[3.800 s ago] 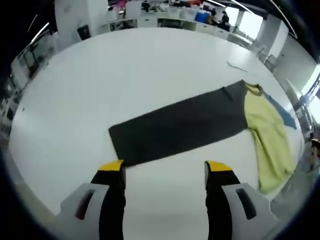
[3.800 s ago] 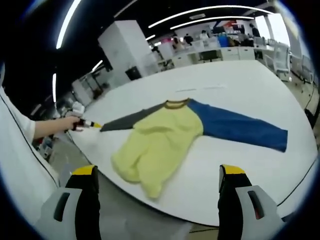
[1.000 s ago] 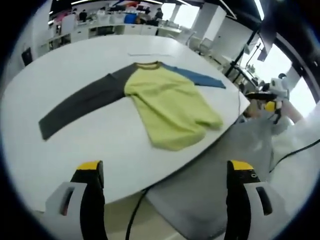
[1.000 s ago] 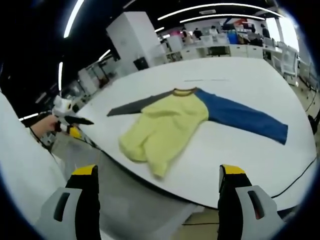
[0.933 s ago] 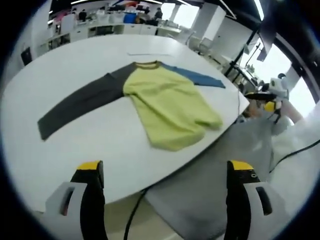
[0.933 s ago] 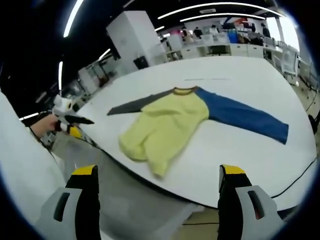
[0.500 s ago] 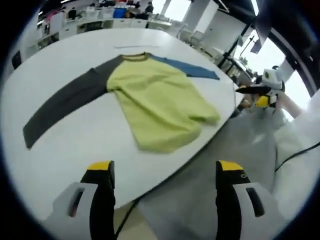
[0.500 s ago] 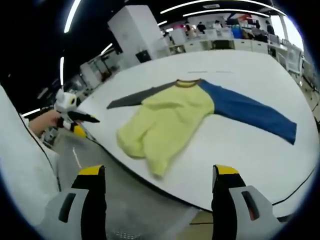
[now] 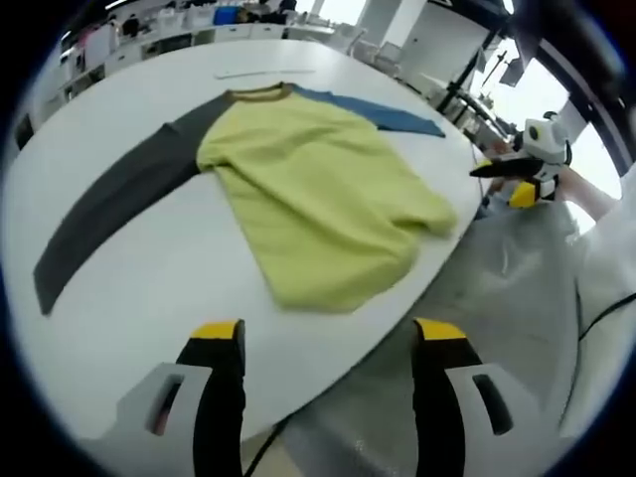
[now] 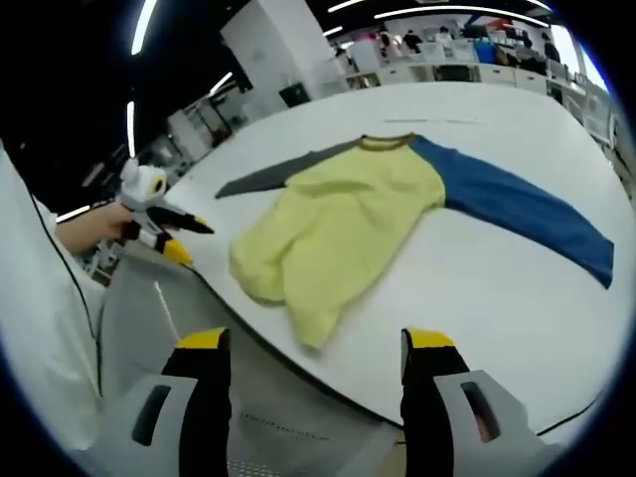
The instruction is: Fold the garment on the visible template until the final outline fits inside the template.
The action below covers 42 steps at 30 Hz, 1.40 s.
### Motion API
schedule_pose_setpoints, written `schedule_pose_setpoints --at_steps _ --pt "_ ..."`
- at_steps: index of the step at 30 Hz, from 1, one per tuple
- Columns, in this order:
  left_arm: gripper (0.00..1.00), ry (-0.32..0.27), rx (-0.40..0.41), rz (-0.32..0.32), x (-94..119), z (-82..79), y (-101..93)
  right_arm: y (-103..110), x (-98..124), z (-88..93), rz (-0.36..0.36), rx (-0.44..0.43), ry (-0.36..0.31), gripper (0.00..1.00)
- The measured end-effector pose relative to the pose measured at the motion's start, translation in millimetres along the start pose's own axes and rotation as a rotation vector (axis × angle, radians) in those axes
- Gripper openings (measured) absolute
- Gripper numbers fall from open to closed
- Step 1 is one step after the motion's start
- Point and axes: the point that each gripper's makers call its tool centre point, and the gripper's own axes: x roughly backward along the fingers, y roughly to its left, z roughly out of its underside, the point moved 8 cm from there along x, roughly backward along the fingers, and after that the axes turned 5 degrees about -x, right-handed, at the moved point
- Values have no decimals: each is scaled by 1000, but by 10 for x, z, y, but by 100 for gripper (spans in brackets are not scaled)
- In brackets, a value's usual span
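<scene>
Garment lies spread on the white table, a long-sleeved shirt with a yellow body, a dark grey sleeve and a blue sleeve. Seen in the left gripper view, the grey sleeve stretches flat to the left, the blue one runs off to the far right, and the yellow hem bunches in loose folds close to the table's near edge. The left gripper hangs over that near edge with its yellow-tipped jaws spread wide and nothing between them, just short of the hem. At the right of this view the right gripper shows off the table, held in a person's hand; whether anything is in it cannot be told from there. Seen in the right gripper view, the shirt has its blue sleeve reaching right and its grey sleeve pointing to the far left. The right gripper also stands with jaws parted and empty, near the table edge below the crumpled hem. The left gripper appears at the left there, beside the table rim, in a hand with a white sleeve.
</scene>
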Motion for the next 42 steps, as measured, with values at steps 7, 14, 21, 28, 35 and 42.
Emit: schedule_pose_setpoints --at_steps 7,14,21,28,35,42 --pt "55 10 20 8 -127 20 75 -40 -120 34 -34 -9 22 59" --pt "50 15 9 4 -223 11 124 -76 -264 88 -82 -41 31 49" --pt "42 20 19 3 -303 12 165 -110 -382 108 -109 -55 57 44" --pt "37 24 37 21 -358 -2 148 -112 -469 125 -138 -62 73 41" --pt "32 23 52 30 -369 -9 155 -156 -530 169 -145 -83 82 38" --pt "28 24 64 31 -376 1 166 -154 -567 180 -159 -95 78 32"
